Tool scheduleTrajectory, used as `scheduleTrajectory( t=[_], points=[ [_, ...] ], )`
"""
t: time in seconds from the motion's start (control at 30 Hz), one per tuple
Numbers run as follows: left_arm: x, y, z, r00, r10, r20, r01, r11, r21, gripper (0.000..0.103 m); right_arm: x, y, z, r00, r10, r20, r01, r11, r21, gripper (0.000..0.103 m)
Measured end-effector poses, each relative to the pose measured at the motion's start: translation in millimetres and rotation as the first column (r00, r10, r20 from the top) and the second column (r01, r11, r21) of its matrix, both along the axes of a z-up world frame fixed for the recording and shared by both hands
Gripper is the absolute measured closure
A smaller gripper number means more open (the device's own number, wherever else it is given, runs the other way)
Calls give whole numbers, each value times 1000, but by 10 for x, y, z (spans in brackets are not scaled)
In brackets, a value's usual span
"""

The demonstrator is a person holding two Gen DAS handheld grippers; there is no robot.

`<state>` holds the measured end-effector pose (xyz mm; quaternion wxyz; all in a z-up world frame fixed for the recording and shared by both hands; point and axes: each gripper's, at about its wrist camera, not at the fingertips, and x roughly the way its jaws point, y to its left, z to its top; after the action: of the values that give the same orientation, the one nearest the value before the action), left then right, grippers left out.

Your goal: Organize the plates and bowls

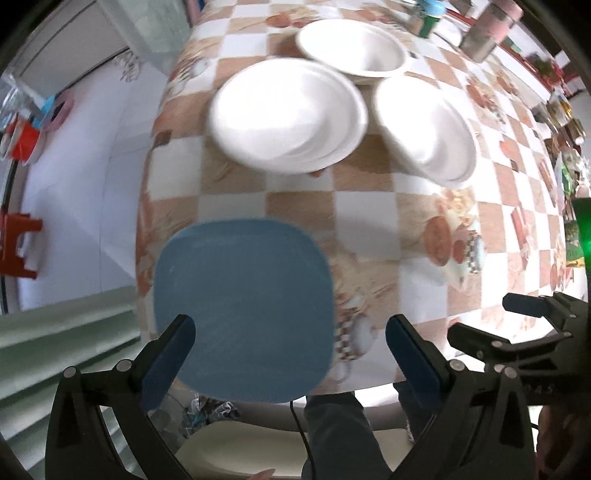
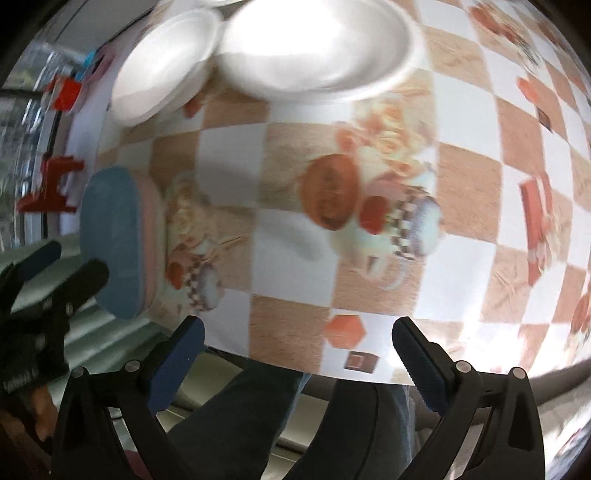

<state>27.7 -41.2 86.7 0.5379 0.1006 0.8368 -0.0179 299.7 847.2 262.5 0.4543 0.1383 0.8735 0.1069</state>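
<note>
A blue square plate (image 1: 243, 310) lies at the table's near edge, and it shows at the left in the right wrist view (image 2: 110, 240). My left gripper (image 1: 291, 345) is open and empty, its fingers just short of the plate's near side. Beyond it sit a stack of white round plates (image 1: 288, 114), a white bowl stack (image 1: 428, 129) to their right and a white bowl (image 1: 354, 48) behind. My right gripper (image 2: 299, 347) is open and empty over the table's near edge. White dishes (image 2: 317, 48) lie far ahead of it.
The table has a checkered cloth (image 1: 369, 229). Jars and bottles (image 1: 491, 26) stand along its far right side. A red stool (image 1: 18, 243) stands on the floor to the left. The person's legs (image 2: 258, 417) are below the table edge.
</note>
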Motion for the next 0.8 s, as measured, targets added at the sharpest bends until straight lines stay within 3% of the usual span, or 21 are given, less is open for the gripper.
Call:
scheduleTrajectory(
  t=[0.07,0.1,0.13,0.2,0.23,0.27,0.33,0.4,0.57,0.8],
  points=[
    [66,-87,-24,1000,6,-1,-6,1000,8,0,46,-223,-221,1000,-22,-1,22,1000,-10,1],
    [103,-123,-44,1000,16,-7,-16,1000,24,0,98,-292,-156,999,-34,2,34,999,-18,1],
    [135,-161,-71,1000,25,-13,-24,999,41,0,128,-481,-428,999,-40,3,40,999,-21,1],
    [203,-241,-82,999,45,-8,-45,997,56,0,162,-644,-400,999,-42,6,42,999,-30,1],
    [233,-268,-83,998,59,-1,-58,997,58,0,139,-793,-700,999,-40,9,41,999,-36,1],
    [280,-311,-91,998,70,5,-70,996,63,0,159,-899,-779,999,-40,11,40,998,-41,1],
    [343,-370,-116,997,79,14,-80,994,68,0,342,-1063,-938,999,-43,13,44,998,-52,1],
    [400,-443,-147,997,80,24,-82,993,84,0,478,-1220,-895,999,-47,18,48,997,-64,1],
    [552,-605,-332,998,48,34,-54,983,176,0,921,-1638,-1385,997,-54,46,57,995,-83,1],
    [773,-665,-585,997,56,52,-69,951,302,0,1626,-1913,-1271,997,-18,78,26,995,-99,1]
  ],
)
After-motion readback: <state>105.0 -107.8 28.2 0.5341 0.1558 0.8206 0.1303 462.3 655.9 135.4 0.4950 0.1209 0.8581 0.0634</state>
